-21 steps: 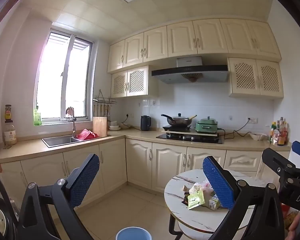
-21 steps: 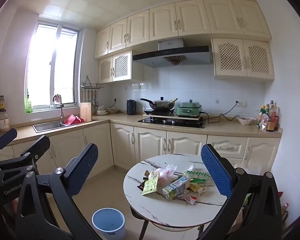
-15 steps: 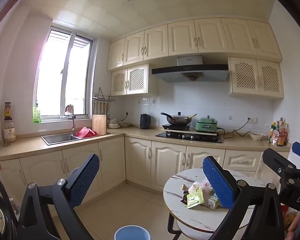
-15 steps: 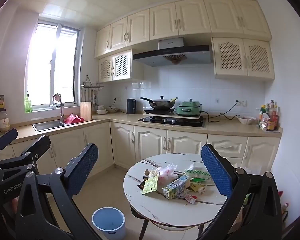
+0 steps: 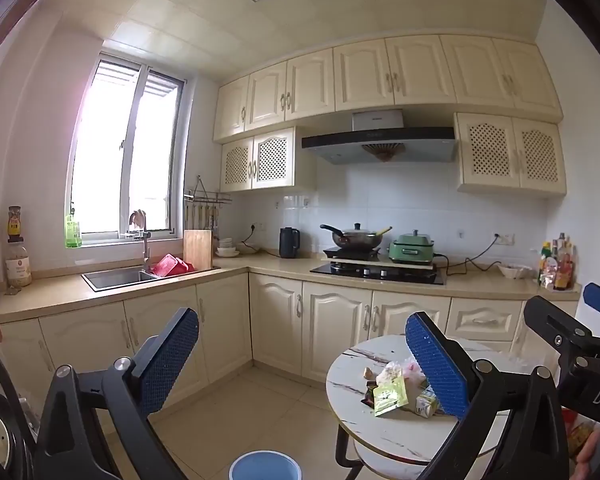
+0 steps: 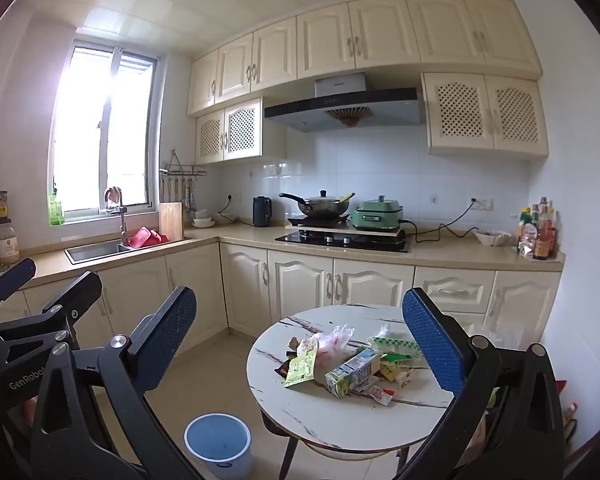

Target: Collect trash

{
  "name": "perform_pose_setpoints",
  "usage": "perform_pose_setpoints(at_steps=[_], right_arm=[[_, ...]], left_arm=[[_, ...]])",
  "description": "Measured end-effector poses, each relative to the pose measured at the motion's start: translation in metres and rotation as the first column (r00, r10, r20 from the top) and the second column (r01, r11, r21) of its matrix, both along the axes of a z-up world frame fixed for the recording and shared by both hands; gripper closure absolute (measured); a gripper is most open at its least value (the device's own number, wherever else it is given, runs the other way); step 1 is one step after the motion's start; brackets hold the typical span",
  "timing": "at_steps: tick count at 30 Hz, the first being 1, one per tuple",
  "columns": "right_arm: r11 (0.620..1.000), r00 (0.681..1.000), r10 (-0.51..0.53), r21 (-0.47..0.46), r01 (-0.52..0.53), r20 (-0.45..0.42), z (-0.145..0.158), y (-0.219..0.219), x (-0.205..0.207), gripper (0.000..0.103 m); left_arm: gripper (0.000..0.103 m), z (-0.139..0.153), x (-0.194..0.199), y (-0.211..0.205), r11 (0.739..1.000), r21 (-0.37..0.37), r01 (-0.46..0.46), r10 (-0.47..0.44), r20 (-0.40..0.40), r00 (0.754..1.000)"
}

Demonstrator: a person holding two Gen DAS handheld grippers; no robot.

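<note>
Both views edged closer: 1 table (image 6: 340, 420), 1 bin (image 6: 220, 446), perhaps 8 wrappers (image 6: 342, 364).

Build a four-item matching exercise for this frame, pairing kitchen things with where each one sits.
Things:
1. trash pile
2. blue bin
3. red rack
4. wok

Places:
A. on the stove
B. on the floor, left of the round table
C. by the sink
D. on the round table

Pairs: 1-D, 2-B, 3-C, 4-A
</note>
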State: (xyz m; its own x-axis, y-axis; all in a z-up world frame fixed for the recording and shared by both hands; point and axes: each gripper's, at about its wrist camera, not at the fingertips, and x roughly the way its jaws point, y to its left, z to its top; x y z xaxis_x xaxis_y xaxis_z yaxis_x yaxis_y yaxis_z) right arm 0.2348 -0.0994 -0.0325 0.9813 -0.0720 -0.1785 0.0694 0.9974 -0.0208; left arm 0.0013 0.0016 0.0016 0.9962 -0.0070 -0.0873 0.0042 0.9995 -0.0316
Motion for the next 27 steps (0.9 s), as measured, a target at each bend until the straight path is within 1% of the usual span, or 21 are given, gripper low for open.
perform_pose_setpoints(at_steps=[27], right_arm=[[1.0,1.0,0.0,0.002,0.0,-0.003,0.0018,-0.0019,-0.0017,0.0]], left_arm=[[0.001,0.0011,-0.0019,0.0012,1.0,0.008,0.006,-0.006,0.006,1.0]])
